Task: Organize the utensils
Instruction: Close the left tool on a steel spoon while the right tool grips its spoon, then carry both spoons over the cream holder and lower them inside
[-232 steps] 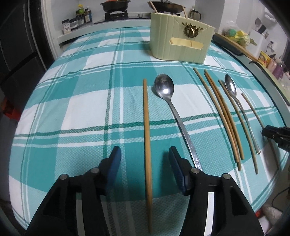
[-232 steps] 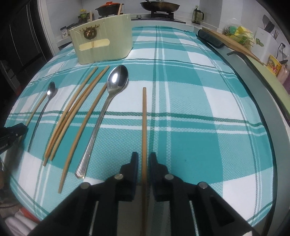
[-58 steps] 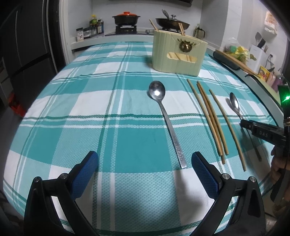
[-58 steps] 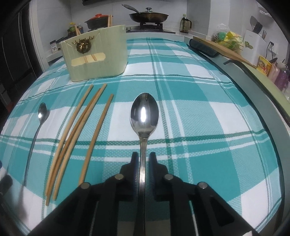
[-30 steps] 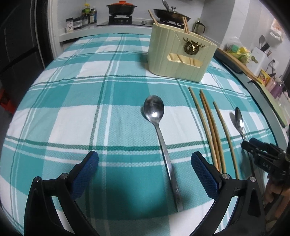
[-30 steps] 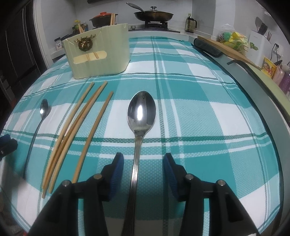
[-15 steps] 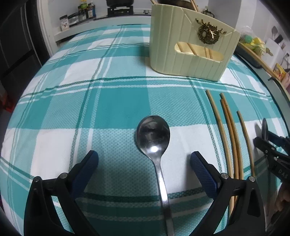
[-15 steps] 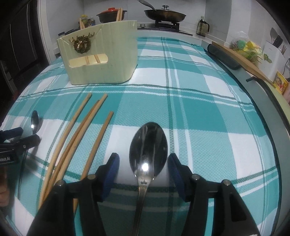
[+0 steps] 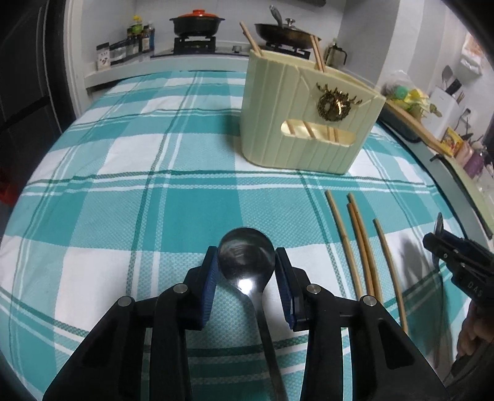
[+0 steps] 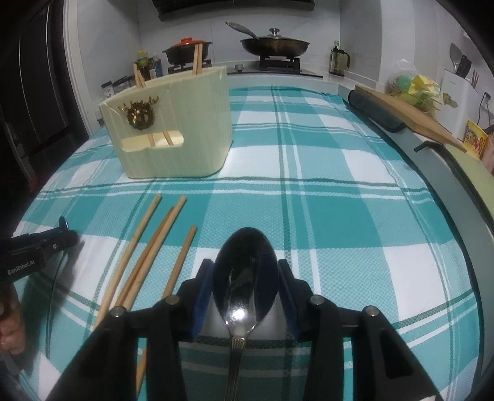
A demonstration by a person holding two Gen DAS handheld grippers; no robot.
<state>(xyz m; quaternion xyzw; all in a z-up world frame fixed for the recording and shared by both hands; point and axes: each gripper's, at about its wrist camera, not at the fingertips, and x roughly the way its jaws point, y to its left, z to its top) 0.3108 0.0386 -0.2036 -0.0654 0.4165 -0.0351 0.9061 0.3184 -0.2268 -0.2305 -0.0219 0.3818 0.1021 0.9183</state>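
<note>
My left gripper (image 9: 246, 262) is shut on the bowl of a steel spoon (image 9: 246, 257), its blue pads (image 9: 210, 277) pressed to both sides. My right gripper (image 10: 245, 274) is shut on the bowl of a second steel spoon (image 10: 245, 277). Both spoons are held low over the teal checked cloth. The cream utensil holder (image 9: 305, 120) with a gold wreath stands ahead, with chopsticks in it; it also shows in the right wrist view (image 10: 173, 123). Several loose chopsticks (image 9: 359, 243) lie between the grippers, also in the right wrist view (image 10: 148, 256).
The table's right edge has a grey rim (image 10: 457, 197). A dark rolled mat and wooden board (image 10: 401, 114) lie beyond it. A stove with a pot (image 9: 196, 24) and a pan (image 10: 274, 44) stands behind the table. A dark cabinet (image 10: 34, 101) stands at the left.
Both grippers have closed from open onto the spoon bowls, and the spoons have lifted slightly toward the holder. Earlier a chopstick went from the cloth into the holder.
</note>
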